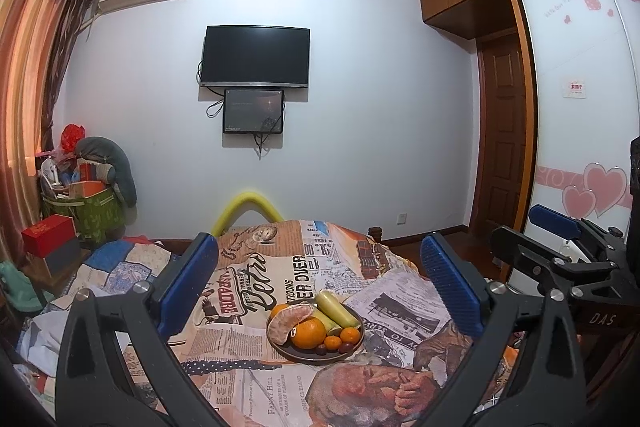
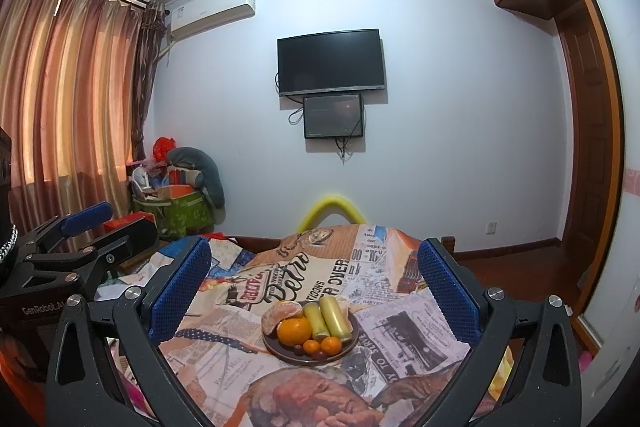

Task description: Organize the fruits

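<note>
A dark round plate [image 1: 300, 358] [image 2: 280, 351] sits on a table covered with a newspaper-print cloth [image 1: 260, 387] [image 2: 224, 371]. On it lie a big orange [image 1: 307, 333] [image 2: 294, 331], a peeled citrus [image 1: 286, 323] [image 2: 282, 313], two pale green-yellow sticks [image 1: 336, 309] [image 2: 335, 315], small oranges [image 1: 350, 335] [image 2: 331, 345] and dark small fruits [image 1: 345, 348] [image 2: 319, 355]. My left gripper [image 1: 320, 287] is open and empty, held back from the plate. My right gripper [image 2: 316, 291] is open and empty too. Each gripper shows at the edge of the other's view: the right one [image 1: 560, 239], the left one [image 2: 92, 227].
A bed with a patchwork quilt [image 1: 120, 267] lies left of the table. A green bin of clutter [image 1: 90, 207] [image 2: 176, 211] and red boxes [image 1: 48, 237] stand by the curtains. A yellow foam arch [image 1: 248, 207] [image 2: 336, 209] rises behind the table. A door and wardrobe [image 1: 504, 127] are at right.
</note>
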The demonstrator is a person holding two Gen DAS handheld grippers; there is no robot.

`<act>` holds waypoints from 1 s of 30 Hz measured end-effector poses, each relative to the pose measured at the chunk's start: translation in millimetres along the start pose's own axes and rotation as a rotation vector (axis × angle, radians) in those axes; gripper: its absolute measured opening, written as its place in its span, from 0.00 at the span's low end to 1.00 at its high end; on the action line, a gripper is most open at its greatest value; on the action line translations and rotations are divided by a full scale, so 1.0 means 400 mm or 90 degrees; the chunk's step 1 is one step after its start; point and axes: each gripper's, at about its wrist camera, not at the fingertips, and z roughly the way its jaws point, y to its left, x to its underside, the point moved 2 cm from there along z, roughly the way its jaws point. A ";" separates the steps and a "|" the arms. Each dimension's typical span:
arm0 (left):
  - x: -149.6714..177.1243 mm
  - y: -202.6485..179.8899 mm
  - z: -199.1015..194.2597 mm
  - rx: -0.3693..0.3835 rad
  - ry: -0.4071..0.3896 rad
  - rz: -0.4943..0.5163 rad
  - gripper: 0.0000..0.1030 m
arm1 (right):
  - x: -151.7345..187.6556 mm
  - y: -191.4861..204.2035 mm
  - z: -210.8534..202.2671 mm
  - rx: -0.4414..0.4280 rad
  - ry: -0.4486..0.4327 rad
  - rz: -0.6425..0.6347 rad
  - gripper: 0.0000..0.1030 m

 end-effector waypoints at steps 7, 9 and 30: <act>0.003 0.003 0.000 0.002 0.002 -0.004 1.00 | -0.001 -0.001 0.001 0.000 0.000 0.000 1.00; 0.003 0.006 0.001 0.002 0.002 -0.006 1.00 | -0.002 0.000 0.000 0.000 0.000 0.001 1.00; 0.010 0.004 0.009 0.009 0.009 -0.012 1.00 | 0.001 -0.002 0.007 0.001 0.004 0.003 1.00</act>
